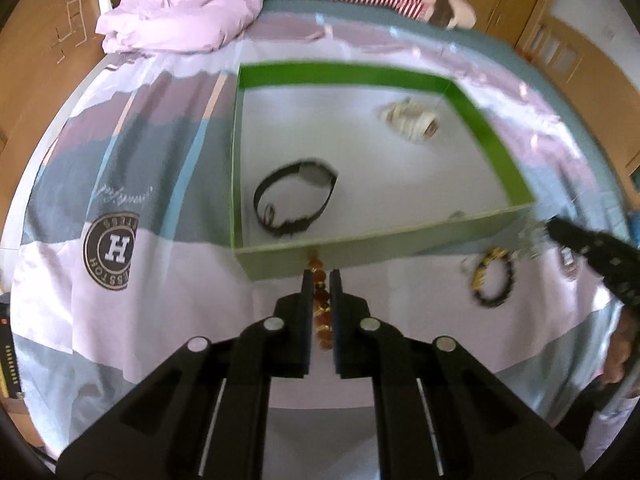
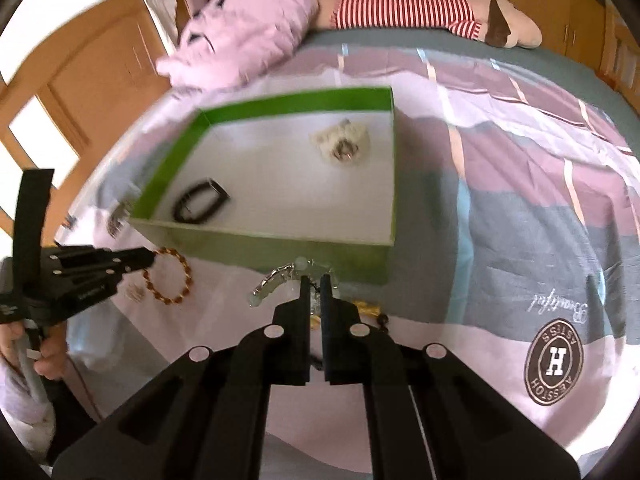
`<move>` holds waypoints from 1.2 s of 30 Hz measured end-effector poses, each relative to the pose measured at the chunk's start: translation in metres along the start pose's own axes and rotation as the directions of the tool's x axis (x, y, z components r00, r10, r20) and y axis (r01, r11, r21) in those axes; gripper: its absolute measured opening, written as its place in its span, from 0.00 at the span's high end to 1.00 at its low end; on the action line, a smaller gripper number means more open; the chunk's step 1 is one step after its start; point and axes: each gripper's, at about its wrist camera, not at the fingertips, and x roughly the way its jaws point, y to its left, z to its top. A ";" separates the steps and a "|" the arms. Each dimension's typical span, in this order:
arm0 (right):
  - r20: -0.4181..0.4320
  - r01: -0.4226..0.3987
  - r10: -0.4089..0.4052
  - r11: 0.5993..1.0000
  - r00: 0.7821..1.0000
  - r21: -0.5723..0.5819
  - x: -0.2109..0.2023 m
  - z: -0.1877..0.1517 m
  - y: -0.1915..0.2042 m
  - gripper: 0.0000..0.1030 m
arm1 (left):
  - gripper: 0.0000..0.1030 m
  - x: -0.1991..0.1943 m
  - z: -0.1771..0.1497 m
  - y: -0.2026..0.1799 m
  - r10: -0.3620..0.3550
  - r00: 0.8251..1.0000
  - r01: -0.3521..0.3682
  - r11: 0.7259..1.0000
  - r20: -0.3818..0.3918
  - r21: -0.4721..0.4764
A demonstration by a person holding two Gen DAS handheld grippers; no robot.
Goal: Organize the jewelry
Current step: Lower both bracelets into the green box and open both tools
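Green box (image 1: 400, 236): open-topped, white floor, on the patterned bedspread (image 1: 168, 320). In the left wrist view its near wall runs from 7 o'clock to 3 o'clock of the frame centre.

Contents: black strap bracelet (image 1: 294, 204) in the near left part; pale beaded bundle (image 1: 412, 120) toward the far right corner. The rest of the white floor is bare, with open room between the two pieces and along the right wall.

Left gripper (image 1: 321, 276): jaws nearly together, pinching the amber bead bracelet (image 1: 322, 312), whose strand hangs between the fingers just short of the box's near wall. In the right wrist view this bracelet (image 2: 170, 276) hangs as a full loop from the fingertips, at 9 o'clock.

Right gripper (image 2: 315, 282): jaws drawn close on a clear, silvery bracelet (image 2: 276, 280), which spreads to 10 o'clock of the tips, just before the box's near wall. Motion blur makes the exact pinch point uncertain.

Dark and gold bead bracelet (image 1: 494, 278): loose on the bedspread outside the box, at 4 o'clock in the left wrist view, near the right gripper's tip.

Far edge of bed: crumpled pink quilt (image 2: 244, 36) and a striped plush toy (image 2: 404, 10), well apart from the box.
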 end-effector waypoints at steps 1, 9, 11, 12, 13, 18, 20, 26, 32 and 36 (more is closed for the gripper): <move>0.016 -0.010 0.010 1.000 1.000 0.001 -0.003 0.001 0.000 0.96 | 0.93 -0.006 0.001 0.000 -0.014 1.000 0.014 1.000 0.017 -0.006; 0.078 -0.054 0.054 0.999 0.995 -0.002 -0.008 0.005 0.009 0.96 | 0.93 -0.039 0.015 0.010 -0.092 0.988 0.100 0.993 0.125 -0.056; 0.098 -0.071 0.070 0.998 0.993 -0.001 -0.010 0.006 0.011 0.96 | 0.93 -0.046 0.021 0.011 -0.105 0.983 0.116 0.991 0.151 -0.062; 0.121 -0.082 0.082 0.997 0.989 0.000 -0.012 0.008 0.012 0.96 | 0.93 -0.050 0.026 0.012 -0.114 0.978 0.128 0.989 0.173 -0.074; 0.142 -0.091 0.089 0.996 0.986 0.003 -0.014 0.010 0.012 0.96 | 0.93 -0.053 0.030 0.013 -0.120 0.975 0.137 0.987 0.187 -0.082; 0.206 -0.109 0.099 0.994 0.973 0.034 -0.018 0.025 0.010 0.96 | 0.93 -0.048 0.047 0.009 -0.076 0.976 0.094 0.992 0.206 -0.082; 0.203 -0.083 0.072 0.996 0.977 0.043 -0.010 0.029 0.008 0.96 | 0.93 -0.038 0.049 0.010 -0.048 0.980 0.066 0.994 0.192 -0.085; 0.147 -0.023 0.012 0.997 0.989 0.072 0.022 0.031 0.002 0.96 | 0.93 -0.008 0.048 0.019 0.007 0.993 0.006 0.995 0.121 -0.100; 0.118 0.033 -0.036 0.999 0.992 0.026 0.032 0.028 0.011 0.83 | 0.91 -0.011 0.048 0.023 0.010 0.992 0.004 0.994 0.123 -0.110; 0.132 0.024 -0.029 0.999 0.991 0.038 0.026 0.028 0.011 0.59 | 0.87 -0.013 0.046 0.022 0.018 0.993 -0.006 0.994 0.120 -0.106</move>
